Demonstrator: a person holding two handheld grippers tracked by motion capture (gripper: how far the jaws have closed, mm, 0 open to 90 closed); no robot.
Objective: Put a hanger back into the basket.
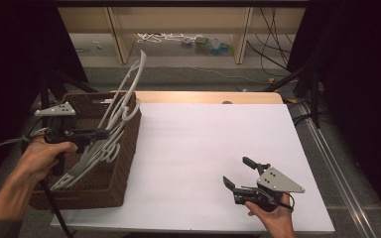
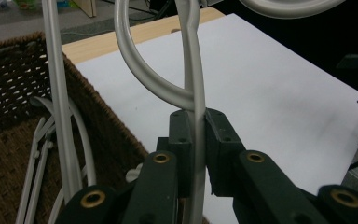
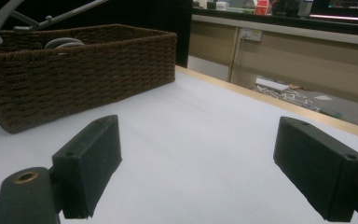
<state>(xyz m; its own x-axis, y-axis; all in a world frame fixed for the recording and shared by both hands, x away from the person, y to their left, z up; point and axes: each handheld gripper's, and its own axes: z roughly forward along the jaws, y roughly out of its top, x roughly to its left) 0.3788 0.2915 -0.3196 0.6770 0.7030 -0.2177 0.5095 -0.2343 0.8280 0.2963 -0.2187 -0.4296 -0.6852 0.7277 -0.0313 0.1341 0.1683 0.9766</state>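
Over basket (image 1: 124, 163): hanger (image 1: 129, 82) tilted, hook upward-right

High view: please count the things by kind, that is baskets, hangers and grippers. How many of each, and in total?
Basket: 1
Hangers: at least 3; they overlap, so an exact count is not possible
Grippers: 2, the left gripper shut on a hanger, the right gripper open
Total: at least 6

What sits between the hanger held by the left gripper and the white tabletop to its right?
Only the basket wall. The left gripper is shut on a grey hanger over the basket; other hangers lie tangled beside it. The white tabletop beyond is bare up to the open right gripper.
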